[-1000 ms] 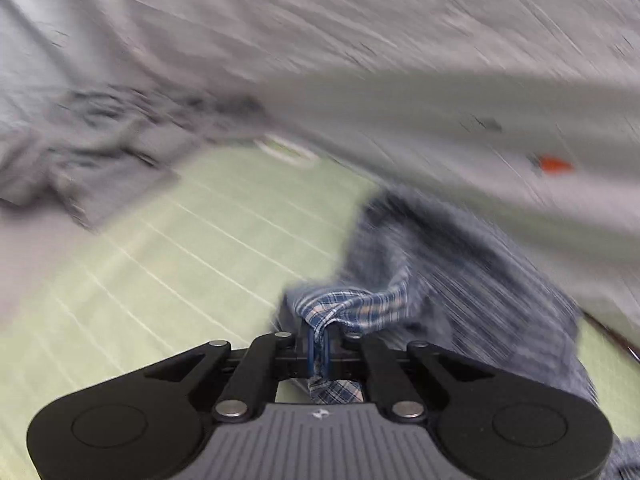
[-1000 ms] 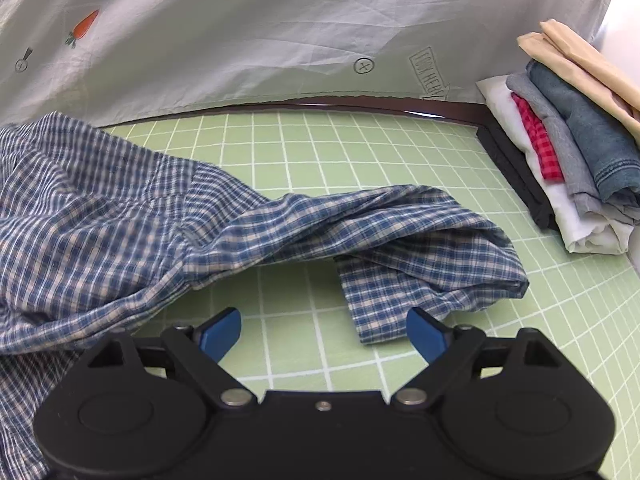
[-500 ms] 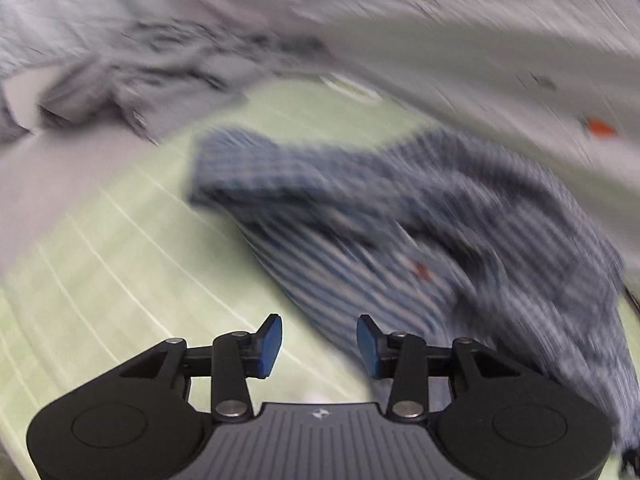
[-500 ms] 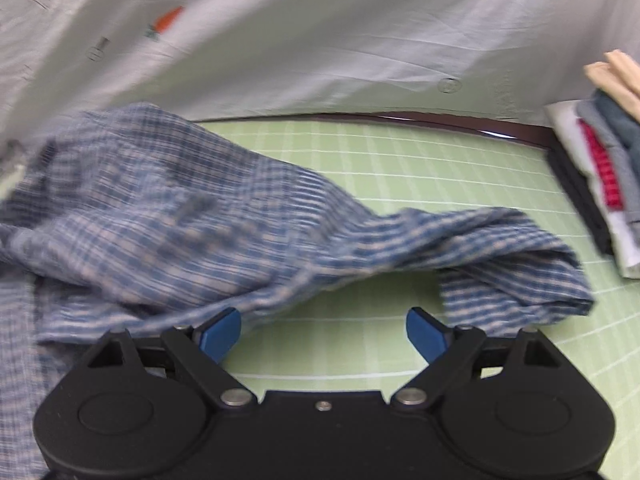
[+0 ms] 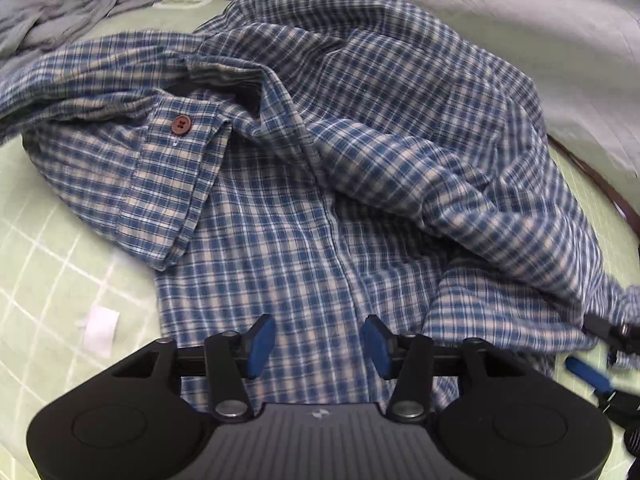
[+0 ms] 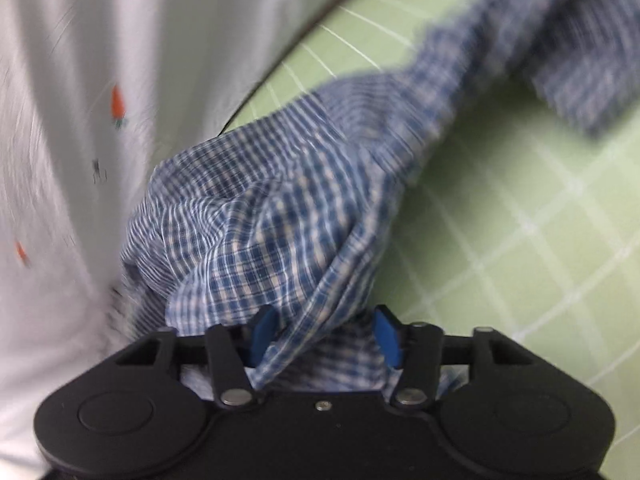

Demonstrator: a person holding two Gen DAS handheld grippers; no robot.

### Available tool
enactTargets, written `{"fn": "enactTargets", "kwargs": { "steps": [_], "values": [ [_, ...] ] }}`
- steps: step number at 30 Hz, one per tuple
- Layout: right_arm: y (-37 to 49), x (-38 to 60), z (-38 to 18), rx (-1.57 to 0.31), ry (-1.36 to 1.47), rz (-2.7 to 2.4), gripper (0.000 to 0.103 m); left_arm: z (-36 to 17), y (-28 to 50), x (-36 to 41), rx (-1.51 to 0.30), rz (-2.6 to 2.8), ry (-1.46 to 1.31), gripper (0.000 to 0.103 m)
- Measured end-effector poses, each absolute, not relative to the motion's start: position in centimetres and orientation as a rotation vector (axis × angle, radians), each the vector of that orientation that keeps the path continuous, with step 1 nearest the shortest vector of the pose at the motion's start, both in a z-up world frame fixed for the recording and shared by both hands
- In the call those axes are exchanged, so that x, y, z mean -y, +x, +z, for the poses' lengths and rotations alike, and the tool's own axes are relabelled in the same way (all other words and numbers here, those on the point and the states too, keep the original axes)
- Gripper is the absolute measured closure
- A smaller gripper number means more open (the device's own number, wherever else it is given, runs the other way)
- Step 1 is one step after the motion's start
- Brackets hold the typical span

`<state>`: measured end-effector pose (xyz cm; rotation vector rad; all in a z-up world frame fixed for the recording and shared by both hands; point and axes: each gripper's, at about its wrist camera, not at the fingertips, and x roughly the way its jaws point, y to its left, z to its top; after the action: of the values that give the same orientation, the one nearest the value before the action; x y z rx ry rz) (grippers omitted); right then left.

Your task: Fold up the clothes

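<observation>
Blue-and-white checked cotton shirt [image 5: 320, 184] lay rumpled on the pale green gridded cutting mat [image 5: 44, 264] covering the desk; collar and a cuff with a dark red button [image 5: 181, 124] sat toward the far left, one sleeve draped across the body, nothing squared or flat; left gripper [image 5: 318, 344] hung just over the near part of the shirt, jaws apart, blue pads bare and holding nothing; right gripper [image 6: 326, 336] had a bunched fold of the same shirt lying between its jaws, which stood partly apart; cloth was lifted and stretched away from it across the mat, view blurred; whether the pads actually pinched the fabric, cannot tell; in the left view that gripper showed at the far right edge with shirt fabric drawn to it. Crumpled grey garment [image 5: 76, 12] lay at the far left; white sheet with small carrot prints [image 5: 520, 12] hung behind; a small white tag [image 5: 100, 330] lay on the mat. Judgement: spreading stage, shirt being pulled open for laying flat, no fold visible; next move likely called for the left jaws to take an opposite edge or hem so both sides could tension the cloth evenly; a loose sleeve could tuck under.
</observation>
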<state>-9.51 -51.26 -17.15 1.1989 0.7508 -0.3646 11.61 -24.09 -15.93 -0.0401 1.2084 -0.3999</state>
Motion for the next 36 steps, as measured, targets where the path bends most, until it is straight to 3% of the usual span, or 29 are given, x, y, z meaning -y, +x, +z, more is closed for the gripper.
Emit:
{"fn": "enactTargets", "kwargs": {
  "steps": [5, 9, 13, 16, 17, 20, 21, 22, 28, 32, 36],
  "values": [
    [-10.9, 51.4, -20.4, -0.650, 1.528, -0.298, 0.066, -16.0, 12.4, 23.8, -1.235, -0.375, -0.146, 0.045],
    [-10.7, 51.1, -20.2, -0.652, 1.499, -0.282, 0.070, -15.9, 12.4, 24.3, -1.222, -0.372, -0.117, 0.044],
    [-10.6, 51.2, -19.6, -0.644, 1.453, -0.279, 0.072, -16.0, 11.5, 25.9, -1.161, -0.392, 0.004, 0.036],
    [-10.5, 51.3, -19.1, -0.639, 1.418, -0.277, 0.093, -16.3, 10.1, 27.6, -1.090, -0.408, 0.180, 0.037],
    [-10.5, 51.4, -18.9, -0.637, 1.406, -0.277, 0.098, -16.3, 9.6, 27.8, -1.066, -0.405, 0.226, 0.040],
    [-10.4, 51.5, -18.5, -0.631, 1.371, -0.274, 0.101, -16.1, 9.1, 27.3, -1.035, -0.398, 0.260, 0.064],
    [-10.3, 51.5, -18.3, -0.629, 1.359, -0.274, 0.101, -16.0, 9.3, 26.7, -1.046, -0.393, 0.234, 0.086],
    [-10.7, 51.8, -18.1, -0.615, 1.342, -0.291, 0.101, -15.9, 9.9, 25.8, -1.071, -0.392, 0.184, 0.100],
    [-12.8, 53.9, -15.4, -0.492, 1.246, -0.391, 0.102, -15.0, 11.8, 18.3, -1.181, -0.328, -0.153, 0.102],
    [-14.9, 56.1, -12.0, -0.362, 1.100, -0.499, 0.102, -12.5, 12.1, 11.8, -1.118, -0.219, -0.335, 0.102],
    [-15.8, 57.5, -10.4, -0.384, 0.911, -0.628, 0.102, -12.6, 12.8, 7.2, -1.083, -0.096, -0.417, 0.101]
  ]
}}
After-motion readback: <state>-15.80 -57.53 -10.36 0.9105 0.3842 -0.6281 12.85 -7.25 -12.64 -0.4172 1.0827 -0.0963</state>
